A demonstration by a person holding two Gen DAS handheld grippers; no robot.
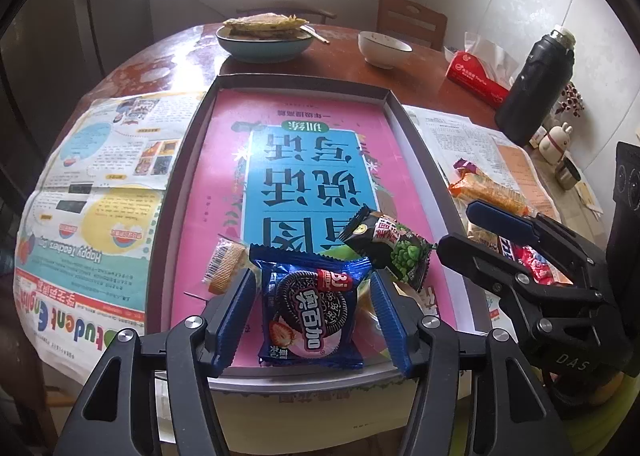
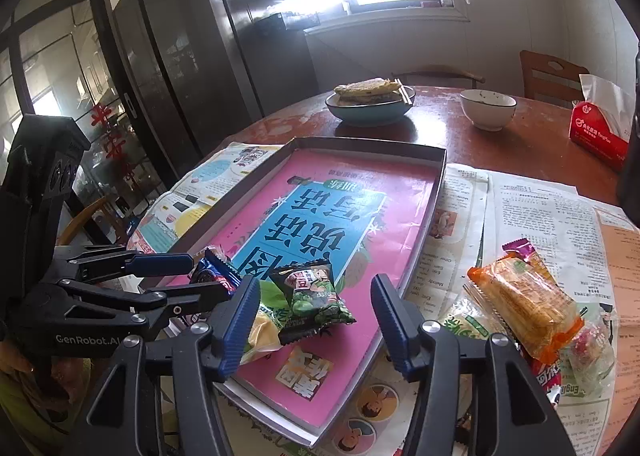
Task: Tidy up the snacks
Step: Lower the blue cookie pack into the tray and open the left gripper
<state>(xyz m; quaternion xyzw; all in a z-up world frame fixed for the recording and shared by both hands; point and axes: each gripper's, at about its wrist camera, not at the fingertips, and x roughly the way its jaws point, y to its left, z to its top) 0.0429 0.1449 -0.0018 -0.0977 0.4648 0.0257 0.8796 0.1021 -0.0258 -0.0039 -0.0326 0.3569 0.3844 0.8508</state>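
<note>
A shallow dark tray lined with a pink and blue book cover lies on the table. My left gripper is open, its blue pads either side of a blue cookie packet lying at the tray's near end, with small gaps. My right gripper is open around a black and green pea packet, also resting in the tray. A small clear biscuit packet and a yellow-green packet lie beside them.
To the right of the tray, an orange wafer packet and other snacks sit on newspaper. Behind stand a bowl of flatbread, a white bowl, a red tissue pack and a black flask.
</note>
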